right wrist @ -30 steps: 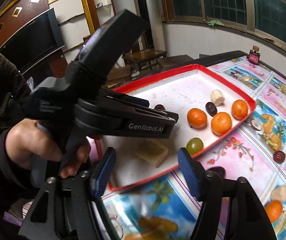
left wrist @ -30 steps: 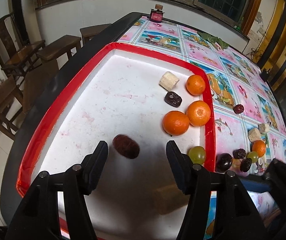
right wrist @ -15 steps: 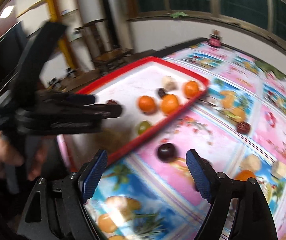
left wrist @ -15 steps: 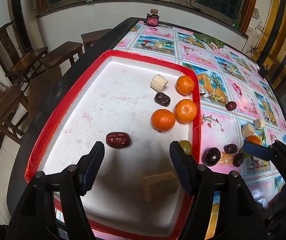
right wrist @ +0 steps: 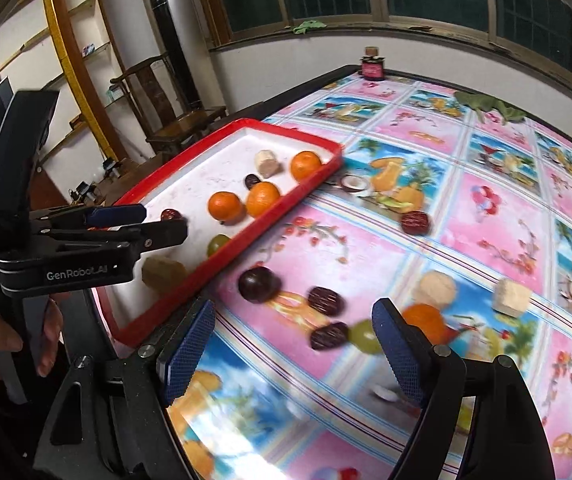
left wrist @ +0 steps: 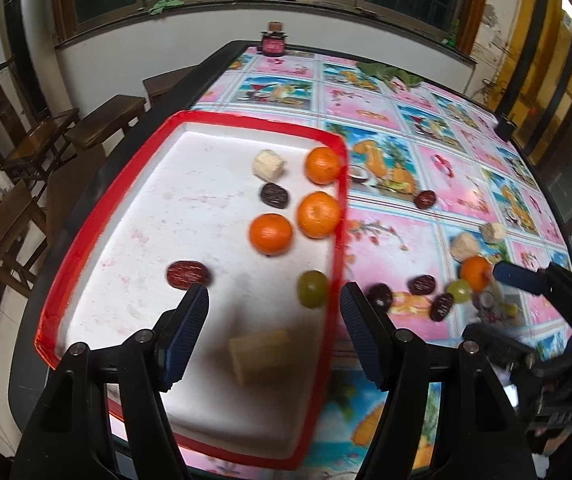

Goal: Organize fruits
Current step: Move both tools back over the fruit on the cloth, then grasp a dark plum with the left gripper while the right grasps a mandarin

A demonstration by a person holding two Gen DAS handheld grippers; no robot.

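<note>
Counter [right wrist: 485,208], covered in a pink fruit-print cloth, is carrying a red-rimmed white tray [left wrist: 98,216] at its left edge; the tray is holding three oranges [left wrist: 270,233], a green grape [left wrist: 312,289], a red date [left wrist: 188,274], a dark date [left wrist: 274,195] and two pale chunks [left wrist: 268,164]; loose fruit is lying on the cloth right of the tray: a dark plum [right wrist: 257,283], dates [right wrist: 325,301], an orange [right wrist: 425,322], a green grape [right wrist: 363,336]; left hand-held gripper [left wrist: 274,322] is hovering above the tray, jaws apart and empty, having just been opening; right hand-held gripper [right wrist: 293,346] is hanging over the loose fruit, jaws wide apart, having just been opening, gripping nothing.
</note>
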